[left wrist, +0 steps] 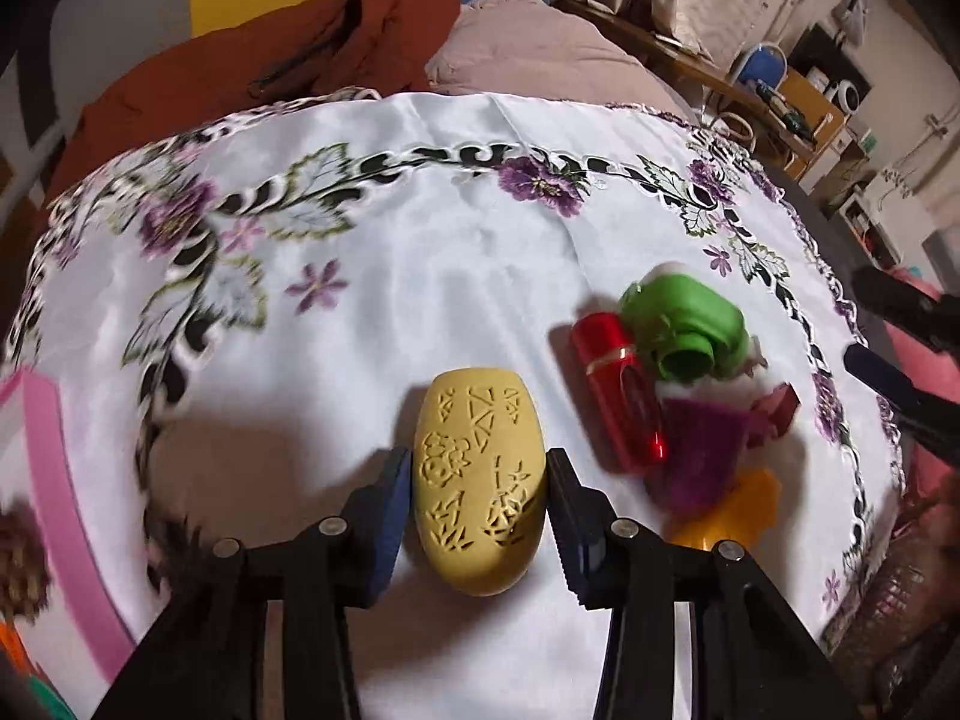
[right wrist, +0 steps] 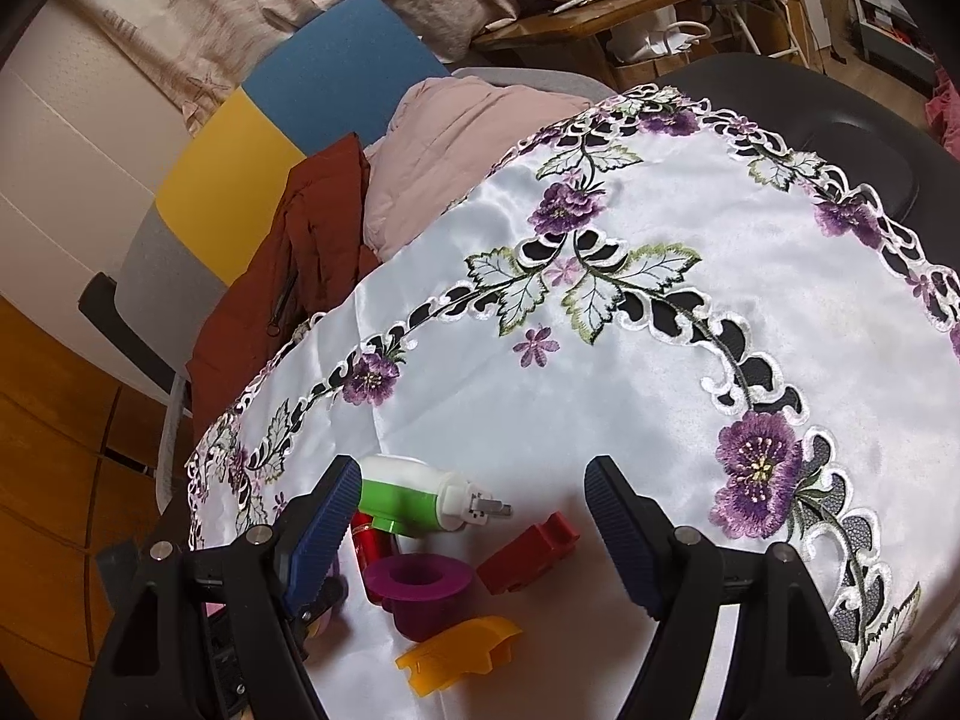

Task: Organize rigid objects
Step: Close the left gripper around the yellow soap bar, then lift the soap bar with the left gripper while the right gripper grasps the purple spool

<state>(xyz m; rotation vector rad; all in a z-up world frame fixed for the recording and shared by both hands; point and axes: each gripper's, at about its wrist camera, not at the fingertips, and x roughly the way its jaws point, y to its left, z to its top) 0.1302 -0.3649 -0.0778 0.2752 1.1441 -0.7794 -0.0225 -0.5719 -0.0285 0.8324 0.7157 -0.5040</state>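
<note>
On the embroidered tablecloth [left wrist: 420, 276], the left gripper [left wrist: 477, 498] straddles a carved yellow oval case [left wrist: 480, 486], pads touching both its sides. Right of the case lie a red tube [left wrist: 618, 396], green-and-white bottle [right wrist: 414, 495], purple cup [right wrist: 417, 591], red block [right wrist: 528, 552] and orange piece [right wrist: 459, 654], between the right gripper's [right wrist: 474, 525] wide-open jaws.
</note>
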